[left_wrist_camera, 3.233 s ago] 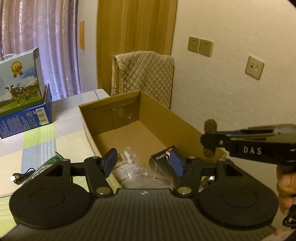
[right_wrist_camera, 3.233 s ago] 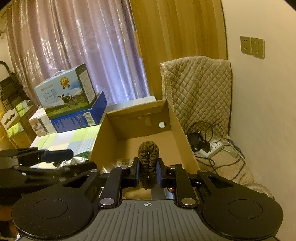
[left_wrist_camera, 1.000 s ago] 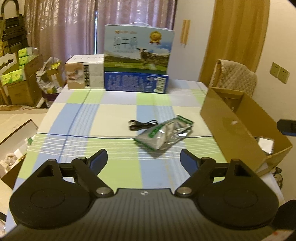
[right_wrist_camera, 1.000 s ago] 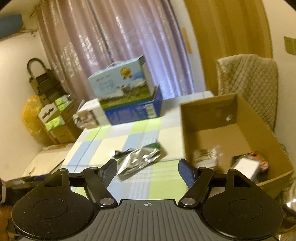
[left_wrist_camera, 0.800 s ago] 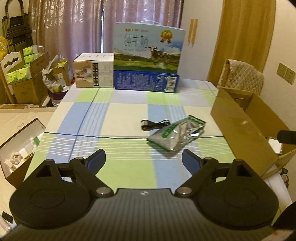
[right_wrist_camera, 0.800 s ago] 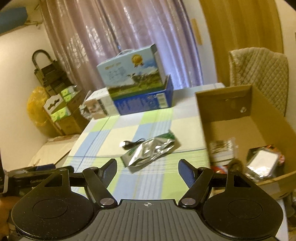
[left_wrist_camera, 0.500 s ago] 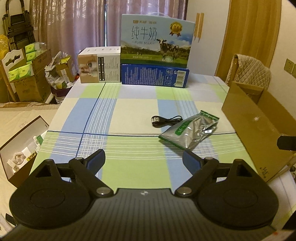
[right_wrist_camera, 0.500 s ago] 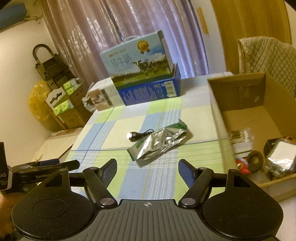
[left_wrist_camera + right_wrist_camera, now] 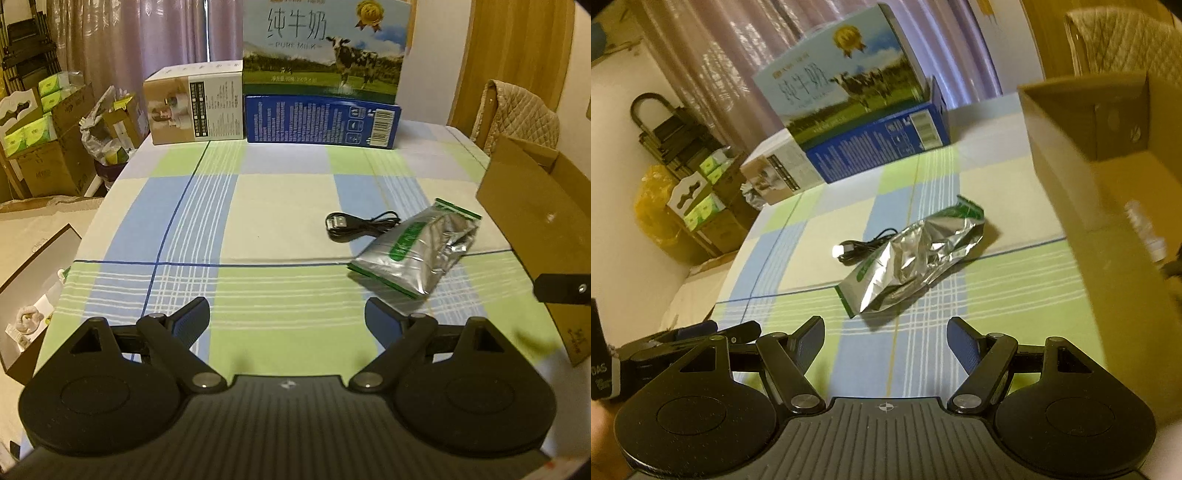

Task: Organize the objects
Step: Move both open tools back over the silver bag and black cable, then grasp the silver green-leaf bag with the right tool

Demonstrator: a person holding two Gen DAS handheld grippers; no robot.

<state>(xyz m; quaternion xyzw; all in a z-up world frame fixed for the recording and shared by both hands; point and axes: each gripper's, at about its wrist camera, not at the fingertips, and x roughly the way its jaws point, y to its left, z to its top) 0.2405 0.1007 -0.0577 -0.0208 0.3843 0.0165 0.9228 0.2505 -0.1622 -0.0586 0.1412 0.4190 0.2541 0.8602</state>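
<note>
Over the table (image 9: 280,221), both grippers now empty, box (image 9: 1108,192) further right

Black ribbed right gripper (image 9: 885,334), blue finger pads (image 9: 964,343), silver screws.

"PURE MILK" on milk carton (image 9: 325,51)

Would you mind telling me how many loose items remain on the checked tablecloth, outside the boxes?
2: a crumpled silver foil pouch with green print lies near the open brown cardboard box, and a coiled black USB cable lies just beyond its far end. Nothing else shows.
</note>
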